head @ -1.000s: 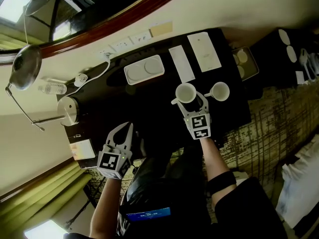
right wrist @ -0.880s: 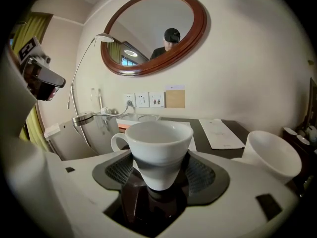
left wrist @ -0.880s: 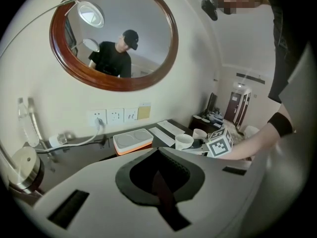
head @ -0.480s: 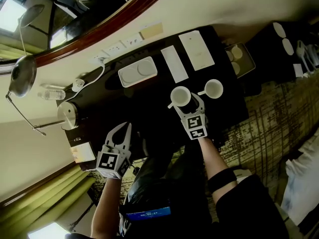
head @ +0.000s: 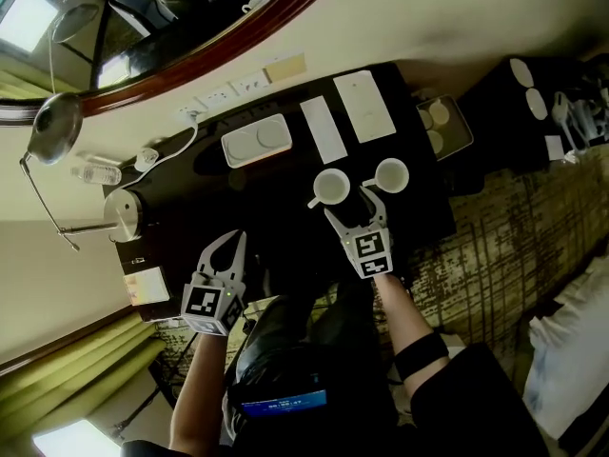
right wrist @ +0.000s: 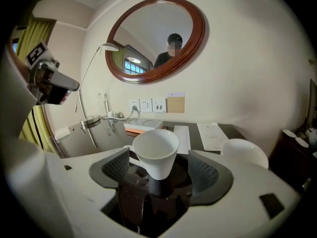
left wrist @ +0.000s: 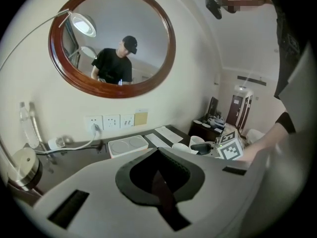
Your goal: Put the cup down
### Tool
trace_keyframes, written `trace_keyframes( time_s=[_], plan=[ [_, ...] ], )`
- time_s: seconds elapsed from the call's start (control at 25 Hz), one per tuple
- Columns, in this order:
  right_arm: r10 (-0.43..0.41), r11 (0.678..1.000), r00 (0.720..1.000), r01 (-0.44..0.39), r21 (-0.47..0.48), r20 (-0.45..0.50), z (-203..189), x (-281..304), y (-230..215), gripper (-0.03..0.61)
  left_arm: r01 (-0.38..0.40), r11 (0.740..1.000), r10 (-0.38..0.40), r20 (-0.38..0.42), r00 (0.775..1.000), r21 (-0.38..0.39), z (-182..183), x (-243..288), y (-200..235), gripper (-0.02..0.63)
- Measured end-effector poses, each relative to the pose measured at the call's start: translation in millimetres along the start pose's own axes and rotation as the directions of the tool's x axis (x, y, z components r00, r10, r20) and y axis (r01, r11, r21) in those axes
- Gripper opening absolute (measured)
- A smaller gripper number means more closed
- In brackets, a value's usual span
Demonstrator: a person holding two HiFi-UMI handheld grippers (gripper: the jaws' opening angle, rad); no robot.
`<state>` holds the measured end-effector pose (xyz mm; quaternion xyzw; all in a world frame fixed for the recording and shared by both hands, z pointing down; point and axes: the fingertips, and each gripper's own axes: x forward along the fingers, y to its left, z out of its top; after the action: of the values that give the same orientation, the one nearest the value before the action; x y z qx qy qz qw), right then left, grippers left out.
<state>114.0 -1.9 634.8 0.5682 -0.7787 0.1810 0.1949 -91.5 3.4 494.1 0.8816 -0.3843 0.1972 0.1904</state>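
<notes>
the white cup (head: 331,187) stood upright on the dark desk (head: 249,190), its handle toward your left, near a second white cup (head: 391,174) on its right. your right gripper (head: 352,206) had its jaws spread wide around the cup's base. neither pad pressed on it, and the jaws had just been opening. the set-down itself looked done. what seemed left was to draw that gripper clear without clipping either cup. your left gripper (head: 231,243) was closed on nothing, well apart from both cups. compared with a second ago, the cup sat out by the jaw tips rather than deep between them, and the right gripper had backed toward you.
</notes>
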Motion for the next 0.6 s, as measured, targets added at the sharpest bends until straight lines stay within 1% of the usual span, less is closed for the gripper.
trace_keyframes(
  time_s=[0.12,0.16,0.32,0.44,0.48,0.6],
  plan=[
    [0.058,0.998,0.998,-0.058,0.009,0.017,24,-24,7,0.396,-0.009,1.0,0.01,0.02,1.0,-0.003,5,-7,0,0.0],
    [0.079,0.997,0.997,-0.079,0.006,0.028,35,-31,9,0.36,-0.013,1.0,0.013,0.03,0.999,-0.003,7,-9,2,0.0],
    [0.158,0.987,0.984,-0.157,-0.016,0.078,80,-52,12,0.324,-0.048,0.999,0.05,0.072,0.996,-0.019,16,-17,6,0.0],
    [0.19,0.981,0.976,-0.186,-0.051,0.103,107,-61,12,0.237,-0.077,0.997,0.08,0.102,0.992,-0.03,26,-20,6,0.0],
    [0.193,0.98,0.975,-0.187,-0.06,0.112,114,-65,11,0.19,-0.086,0.996,0.089,0.112,0.99,-0.036,29,-21,6,0.0],
    [0.195,0.98,0.973,-0.186,-0.076,0.126,128,-72,8,0.105,-0.1,0.995,0.102,0.132,0.986,-0.026,29,-27,10,0.0]
  ],
)
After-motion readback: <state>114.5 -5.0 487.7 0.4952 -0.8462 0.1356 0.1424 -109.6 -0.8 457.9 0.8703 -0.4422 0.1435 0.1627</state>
